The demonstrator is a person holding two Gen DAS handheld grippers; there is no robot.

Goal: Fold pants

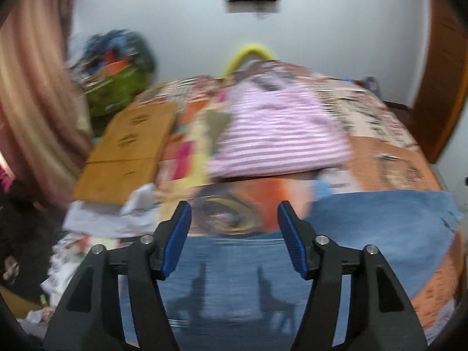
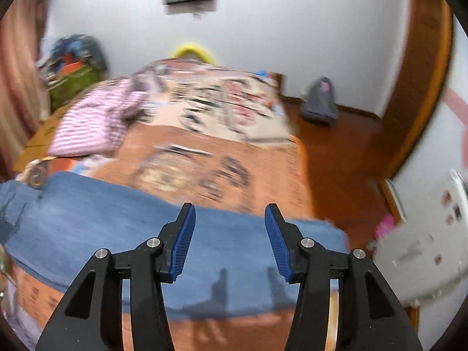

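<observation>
Pants (image 2: 131,234) | flat on bed (image 2: 204,158) | long axis left-right

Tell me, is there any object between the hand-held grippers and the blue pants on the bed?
Nothing visible. Both the left hand-held gripper and the right hand-held gripper are open and empty above the blue pants, with only air between. The striped garment lies farther back.

White wall (image 2: 263,29), wooden floor (image 2: 336,146), bed with patterned cover (image 2: 204,161), striped curtain (image 1: 29,87)
</observation>
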